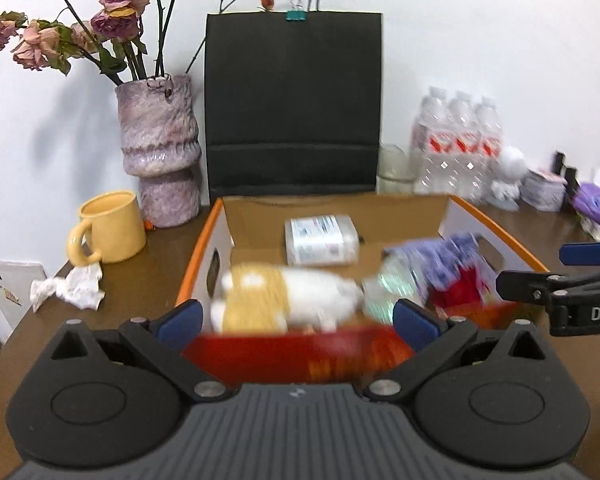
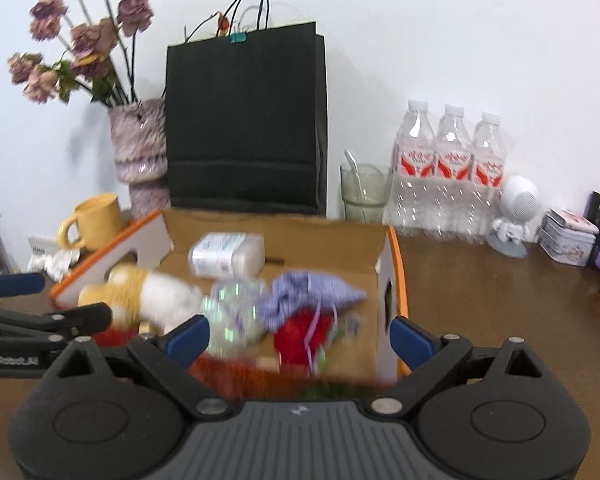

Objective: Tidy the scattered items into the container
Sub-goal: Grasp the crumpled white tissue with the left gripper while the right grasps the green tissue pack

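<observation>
An open cardboard box (image 1: pixel 204 240) with an orange rim (image 2: pixel 398 264) sits on the brown table. It holds a white and yellow plush toy (image 1: pixel 300 296) (image 2: pixel 156 292), a white bottle (image 1: pixel 320 240) (image 2: pixel 228 256), a shiny clear bundle (image 2: pixel 232 312), a purple pouch (image 1: pixel 448 260) (image 2: pixel 308 292) and something red (image 2: pixel 300 336). My left gripper (image 1: pixel 298 320) hovers open over the box's near edge, above a blurred red band (image 1: pixel 296 356). My right gripper (image 2: pixel 300 338) is open over the near right corner and holds nothing. Each gripper appears in the other's view (image 1: pixel 540 268) (image 2: pixel 72 298).
A crumpled tissue (image 1: pixel 68 288) and a yellow mug (image 1: pixel 112 228) lie left of the box. A vase (image 1: pixel 160 148) and a black paper bag (image 1: pixel 292 108) stand behind it. Right of it are a glass (image 2: pixel 364 192), water bottles (image 2: pixel 448 168), a white figurine (image 2: pixel 516 208) and a tin (image 2: pixel 566 236).
</observation>
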`<action>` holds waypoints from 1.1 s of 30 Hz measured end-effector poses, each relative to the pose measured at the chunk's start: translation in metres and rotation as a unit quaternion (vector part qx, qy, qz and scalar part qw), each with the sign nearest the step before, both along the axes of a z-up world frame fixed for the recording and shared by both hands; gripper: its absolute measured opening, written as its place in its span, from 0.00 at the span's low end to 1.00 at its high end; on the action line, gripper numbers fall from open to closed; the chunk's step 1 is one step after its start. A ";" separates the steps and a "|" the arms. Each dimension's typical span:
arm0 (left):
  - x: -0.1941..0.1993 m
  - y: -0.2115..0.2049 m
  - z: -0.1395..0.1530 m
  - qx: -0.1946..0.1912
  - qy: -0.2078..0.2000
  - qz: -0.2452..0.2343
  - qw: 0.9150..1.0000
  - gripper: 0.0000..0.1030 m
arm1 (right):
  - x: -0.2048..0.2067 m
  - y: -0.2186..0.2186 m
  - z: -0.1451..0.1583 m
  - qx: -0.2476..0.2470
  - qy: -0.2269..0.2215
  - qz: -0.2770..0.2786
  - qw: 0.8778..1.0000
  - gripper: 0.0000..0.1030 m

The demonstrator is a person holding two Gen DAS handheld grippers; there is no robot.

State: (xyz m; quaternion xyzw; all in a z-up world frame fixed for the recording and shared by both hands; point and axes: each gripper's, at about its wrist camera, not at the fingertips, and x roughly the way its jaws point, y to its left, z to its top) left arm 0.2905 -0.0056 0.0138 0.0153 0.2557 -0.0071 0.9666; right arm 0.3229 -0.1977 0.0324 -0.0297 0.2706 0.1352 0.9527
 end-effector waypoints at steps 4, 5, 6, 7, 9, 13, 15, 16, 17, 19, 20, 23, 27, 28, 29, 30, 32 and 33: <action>-0.035 -0.008 -0.010 0.000 0.017 -0.028 0.999 1.00 | -0.031 -0.007 -0.013 -0.017 0.015 0.002 1.000 0.94; -0.044 -0.010 -0.013 0.000 0.021 -0.032 0.999 1.00 | -0.038 -0.009 -0.017 -0.018 0.019 0.003 1.000 0.94; -0.052 -0.012 -0.016 0.000 0.025 -0.037 0.999 1.00 | -0.046 -0.010 -0.021 -0.020 0.025 0.003 0.999 0.94; -0.060 -0.014 -0.018 0.001 0.029 -0.041 0.999 1.00 | -0.052 -0.012 -0.025 -0.022 0.029 0.003 0.999 0.94; -0.072 -0.018 -0.024 0.004 0.036 -0.047 0.998 1.00 | -0.064 -0.015 -0.034 -0.026 0.038 0.001 0.999 0.94; -0.085 -0.023 -0.037 0.001 0.057 -0.058 0.997 1.00 | -0.079 -0.021 -0.047 -0.025 0.052 -0.004 0.998 0.94; -0.086 -0.025 -0.044 -0.007 0.069 -0.060 0.996 1.00 | -0.084 -0.023 -0.053 -0.024 0.056 -0.005 0.998 0.94; -0.086 -0.026 -0.047 -0.010 0.075 -0.062 0.995 1.00 | -0.086 -0.023 -0.054 -0.025 0.058 -0.005 0.998 0.94; -0.085 -0.027 -0.050 -0.011 0.079 -0.062 0.995 1.00 | -0.086 -0.023 -0.055 -0.025 0.059 -0.005 0.998 0.94; -0.082 -0.029 -0.054 -0.008 0.083 -0.058 0.995 1.00 | -0.086 -0.022 -0.058 -0.026 0.059 -0.006 0.998 0.94; -0.081 -0.030 -0.055 -0.008 0.082 -0.057 0.995 1.00 | -0.086 -0.021 -0.058 -0.027 0.059 -0.006 0.998 0.94; -0.078 -0.030 -0.057 -0.017 0.078 -0.056 0.995 0.99 | -0.083 -0.016 -0.061 -0.029 0.060 -0.004 0.998 0.94; -0.068 -0.025 -0.059 -0.035 0.084 -0.048 0.995 0.62 | -0.074 -0.007 -0.064 -0.032 0.061 0.000 0.998 0.94; -0.065 -0.023 -0.059 -0.037 0.084 -0.046 0.995 0.42 | -0.071 -0.004 -0.064 -0.033 0.060 0.001 0.998 0.94; -0.062 -0.021 -0.058 -0.039 0.082 -0.045 0.995 0.36 | -0.068 -0.002 -0.064 -0.032 0.059 0.001 0.998 0.94; -0.059 -0.018 -0.056 -0.049 0.082 -0.044 0.994 0.32 | -0.064 0.001 -0.063 -0.030 0.058 0.001 0.998 0.94; -0.051 -0.012 -0.053 -0.067 0.081 -0.042 0.994 0.30 | -0.056 0.006 -0.062 -0.026 0.056 0.001 0.998 0.94; -0.047 -0.010 -0.051 -0.069 0.078 -0.040 0.994 0.30 | -0.052 0.009 -0.061 -0.025 0.055 0.000 0.998 0.94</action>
